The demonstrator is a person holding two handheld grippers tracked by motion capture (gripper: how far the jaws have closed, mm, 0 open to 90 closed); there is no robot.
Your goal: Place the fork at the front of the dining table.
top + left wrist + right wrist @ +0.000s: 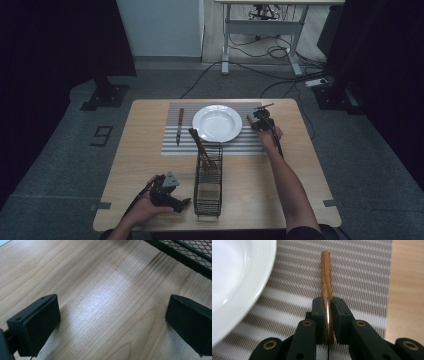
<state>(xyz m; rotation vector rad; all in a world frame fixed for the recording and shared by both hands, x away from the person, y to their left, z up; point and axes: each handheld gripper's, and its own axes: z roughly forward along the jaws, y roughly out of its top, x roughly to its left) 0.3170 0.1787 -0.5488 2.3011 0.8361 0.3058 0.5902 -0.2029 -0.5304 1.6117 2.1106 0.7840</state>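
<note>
My right gripper (328, 315) is shut on a wooden-handled piece of cutlery (326, 282), its handle pointing away over the striped placemat (362, 277). In the high view that gripper (260, 119) hangs just right of the white plate (217, 122), with the handle's tip (248, 119) near the rim. A knife (179, 126) lies on the mat left of the plate. My left gripper (181, 204) rests near the table's front edge, left of the wire basket (208, 185). Its jaws stand wide open (112, 322) over bare wood.
More wooden-handled utensils (202, 147) lean out of the basket's far end. The basket's mesh edge (185, 252) sits close to my left gripper. Beyond the table (150, 165) are cables, a desk frame (260, 35) and dark curtains.
</note>
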